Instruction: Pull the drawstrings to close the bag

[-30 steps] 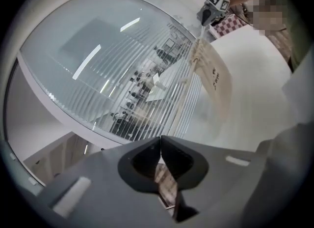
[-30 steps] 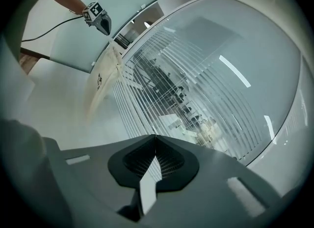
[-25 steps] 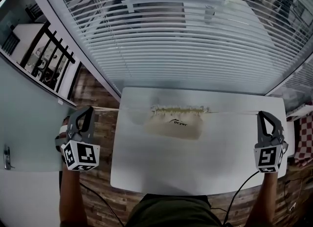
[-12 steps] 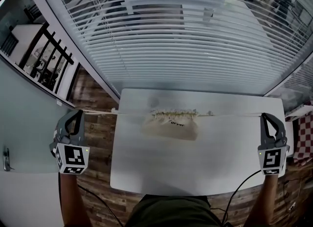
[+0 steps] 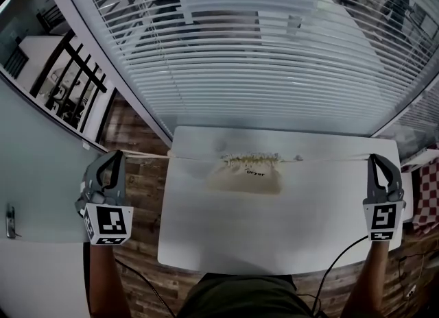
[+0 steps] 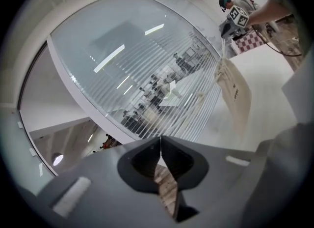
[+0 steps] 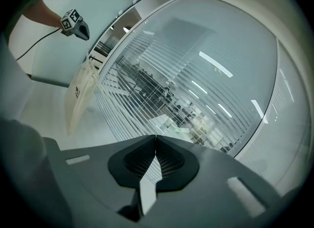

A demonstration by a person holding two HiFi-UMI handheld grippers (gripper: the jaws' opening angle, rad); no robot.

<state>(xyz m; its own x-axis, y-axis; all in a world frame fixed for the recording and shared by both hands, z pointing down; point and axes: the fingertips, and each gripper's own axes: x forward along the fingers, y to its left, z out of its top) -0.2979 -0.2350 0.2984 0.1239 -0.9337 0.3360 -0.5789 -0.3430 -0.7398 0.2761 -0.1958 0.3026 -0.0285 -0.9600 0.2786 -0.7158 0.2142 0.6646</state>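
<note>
The left tongs (image 5: 116, 155) sit just past the left edge of the surface (image 5: 274, 231), the right tongs (image 5: 376, 159) over its right edge — arms spread wide, each pinched shut on a drawstring (image 5: 147, 153).

Bag print (image 5: 254, 172) too small, drawstrings (image 5: 147, 153) barely visible

From the head: looking steeply down on the white table (image 5: 274, 241), bag (image 5: 250, 173) in the middle. From the left gripper (image 5: 115, 156): looking sideways across the table, bag halfway, right gripper (image 5: 376, 159) far off (all tilted). From the right gripper: the same, facing back. Shared by all three: bag, window blinds (image 5: 260, 70).
</note>
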